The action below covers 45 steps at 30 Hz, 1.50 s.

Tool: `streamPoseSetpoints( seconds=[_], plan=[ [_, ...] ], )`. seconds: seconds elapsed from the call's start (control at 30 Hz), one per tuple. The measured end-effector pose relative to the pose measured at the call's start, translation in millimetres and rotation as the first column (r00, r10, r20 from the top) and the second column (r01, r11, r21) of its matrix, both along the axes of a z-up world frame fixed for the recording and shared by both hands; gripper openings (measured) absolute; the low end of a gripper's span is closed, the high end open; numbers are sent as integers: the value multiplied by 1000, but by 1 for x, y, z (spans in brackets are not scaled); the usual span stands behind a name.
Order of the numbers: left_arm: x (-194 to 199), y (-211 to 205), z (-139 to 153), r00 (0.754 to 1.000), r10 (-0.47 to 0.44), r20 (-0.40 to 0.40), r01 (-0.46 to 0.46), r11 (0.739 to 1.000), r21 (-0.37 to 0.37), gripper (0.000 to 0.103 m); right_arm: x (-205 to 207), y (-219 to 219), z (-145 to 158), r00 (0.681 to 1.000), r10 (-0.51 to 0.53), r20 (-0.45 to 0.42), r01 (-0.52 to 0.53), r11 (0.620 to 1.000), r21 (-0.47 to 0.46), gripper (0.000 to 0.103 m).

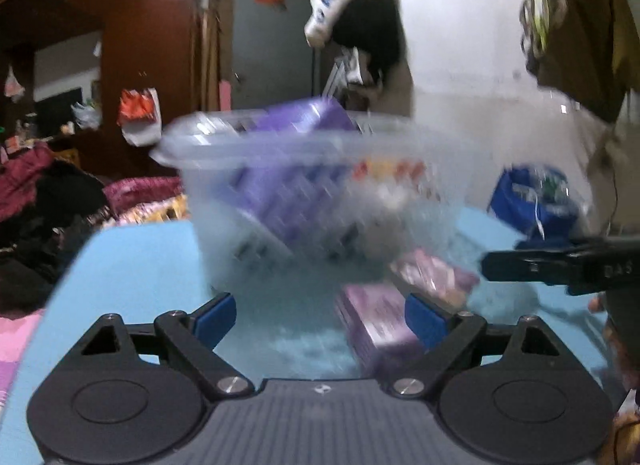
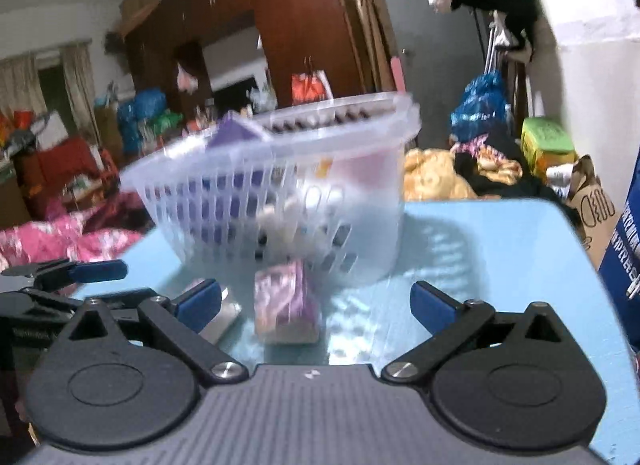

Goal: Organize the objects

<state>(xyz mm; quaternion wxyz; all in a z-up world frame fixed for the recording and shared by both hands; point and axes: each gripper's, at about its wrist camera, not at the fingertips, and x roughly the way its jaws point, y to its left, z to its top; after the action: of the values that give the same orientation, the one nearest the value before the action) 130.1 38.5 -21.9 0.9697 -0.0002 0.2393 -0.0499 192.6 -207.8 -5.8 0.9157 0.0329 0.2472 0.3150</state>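
A clear plastic slotted basket (image 1: 312, 189) stands on the light blue table (image 1: 132, 261), with a tall purple box (image 1: 304, 121) and small items inside. It also shows in the right wrist view (image 2: 280, 193). Two small purple packets lie on the table in front of it (image 1: 376, 325) (image 1: 436, 277); one shows in the right wrist view (image 2: 286, 307). My left gripper (image 1: 320, 317) is open and empty, one packet near its right finger. My right gripper (image 2: 316, 305) is open and empty, with a packet between its fingers. Both views are blurred.
A blue bag (image 1: 536, 201) sits at the table's right. A flat silver object (image 2: 224, 317) lies by my right gripper's left finger. Piles of clothes (image 2: 472, 169) and a wooden wardrobe (image 2: 296, 25) lie beyond the table. A blue box (image 2: 624, 249) stands at right.
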Motion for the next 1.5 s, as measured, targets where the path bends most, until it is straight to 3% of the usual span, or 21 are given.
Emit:
streamPoseSetpoints(
  seconds=[0.23, 0.37, 0.6, 0.67, 0.7, 0.77, 0.83, 1.23, 1.37, 1.5],
  plan=[
    [-3, -19, -7, 999, -34, -17, 35, 999, 41, 93, 2, 17, -17, 999, 0, -41, -3, 997, -76, 103],
    [-5, -25, -9, 999, -49, -20, 50, 997, 59, 93, 4, 20, -19, 999, 1, -49, -5, 997, -72, 101],
    [1, -30, -13, 999, -26, -37, 29, 997, 74, 89, 5, 25, -20, 998, 10, -61, -15, 996, -91, 85],
    [2, -32, -14, 999, -31, -44, 34, 996, 81, 78, 6, 30, -20, 998, 16, -62, -22, 994, -104, 78],
    [2, -33, -14, 998, -33, -46, 37, 996, 86, 73, 6, 31, -20, 997, 25, -71, -33, 993, -116, 69],
    [3, -34, -16, 998, -37, -52, 41, 995, 87, 52, 6, 33, -21, 996, 42, -82, -52, 991, -122, 60],
    [4, -33, -17, 998, -38, -59, 43, 996, 80, 45, 3, 33, -21, 996, 50, -74, -59, 991, -120, 51],
    [-37, -20, -6, 990, -85, 114, 83, 996, 24, 45, -35, 11, -7, 996, 60, 66, -55, 995, -78, 49],
    [-55, -17, 16, 975, -107, 194, 106, 994, 13, 45, -54, 4, 11, 989, 75, 130, -70, 997, -38, 49],
    [-55, -14, 58, 960, -112, 258, 111, 994, 15, 45, -62, 1, 51, 972, 71, 222, -71, 997, -9, 49]
  ],
)
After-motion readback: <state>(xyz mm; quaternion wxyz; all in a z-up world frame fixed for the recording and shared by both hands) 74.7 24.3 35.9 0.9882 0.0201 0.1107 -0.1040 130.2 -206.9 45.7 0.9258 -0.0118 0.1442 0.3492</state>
